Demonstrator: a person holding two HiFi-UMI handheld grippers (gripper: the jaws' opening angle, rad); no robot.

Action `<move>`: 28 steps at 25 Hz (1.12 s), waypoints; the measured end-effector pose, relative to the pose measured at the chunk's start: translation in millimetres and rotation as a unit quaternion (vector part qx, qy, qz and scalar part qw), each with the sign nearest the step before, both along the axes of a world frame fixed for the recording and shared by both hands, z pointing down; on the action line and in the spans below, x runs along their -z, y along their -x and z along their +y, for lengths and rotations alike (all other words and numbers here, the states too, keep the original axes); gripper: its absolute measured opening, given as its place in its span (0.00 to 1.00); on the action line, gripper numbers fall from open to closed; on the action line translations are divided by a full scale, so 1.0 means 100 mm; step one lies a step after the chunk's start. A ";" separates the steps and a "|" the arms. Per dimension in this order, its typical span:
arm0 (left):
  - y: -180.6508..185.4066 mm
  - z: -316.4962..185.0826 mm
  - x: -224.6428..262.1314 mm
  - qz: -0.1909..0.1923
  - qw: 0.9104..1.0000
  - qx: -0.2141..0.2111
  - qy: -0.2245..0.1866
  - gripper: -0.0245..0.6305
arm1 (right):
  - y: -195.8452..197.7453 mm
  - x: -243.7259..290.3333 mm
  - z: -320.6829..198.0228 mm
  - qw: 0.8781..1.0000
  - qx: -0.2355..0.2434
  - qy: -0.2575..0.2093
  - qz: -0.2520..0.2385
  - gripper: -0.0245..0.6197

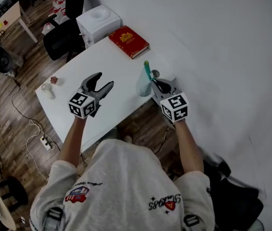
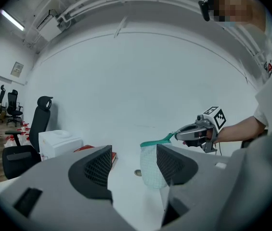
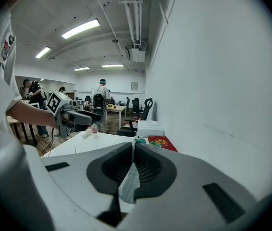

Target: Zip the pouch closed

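A pale mesh pouch (image 1: 143, 82) with a teal zipper band hangs above the white table (image 1: 78, 119). My right gripper (image 1: 154, 83) is shut on its top corner. In the right gripper view the mesh (image 3: 128, 183) is pinched between the closed pads of the right gripper (image 3: 132, 150). My left gripper (image 1: 105, 80) is open and holds nothing, a short way left of the pouch. In the left gripper view the pouch (image 2: 151, 170) hangs beyond the left gripper (image 2: 133, 170), with the right gripper (image 2: 193, 131) clamping its teal band.
A red book (image 1: 128, 41) and a white box (image 1: 98, 22) lie at the table's far end. A small round metal piece (image 1: 155, 73) rests by the pouch. Two small objects (image 1: 49, 85) sit near the left edge. Office chairs (image 1: 63, 37) stand beyond the table.
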State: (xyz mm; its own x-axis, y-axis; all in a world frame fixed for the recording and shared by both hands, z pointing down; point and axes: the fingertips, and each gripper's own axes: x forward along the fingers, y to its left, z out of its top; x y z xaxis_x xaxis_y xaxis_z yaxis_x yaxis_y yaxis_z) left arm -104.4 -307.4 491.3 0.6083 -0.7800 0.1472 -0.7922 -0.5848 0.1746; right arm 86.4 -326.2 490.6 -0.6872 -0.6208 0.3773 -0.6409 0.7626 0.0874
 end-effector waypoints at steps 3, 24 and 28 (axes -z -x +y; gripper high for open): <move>-0.06 0.03 0.00 0.007 1.000 -0.012 0.003 0.48 | -0.03 -0.05 0.07 1.000 0.009 0.005 0.007 0.06; -1.08 0.09 0.02 0.095 0.963 -0.241 0.075 0.48 | -0.22 -0.09 0.52 0.998 0.062 0.020 0.019 0.07; -1.31 0.13 0.08 0.141 0.946 -0.274 0.099 0.48 | -0.23 -0.11 0.58 0.998 0.063 0.022 0.021 0.07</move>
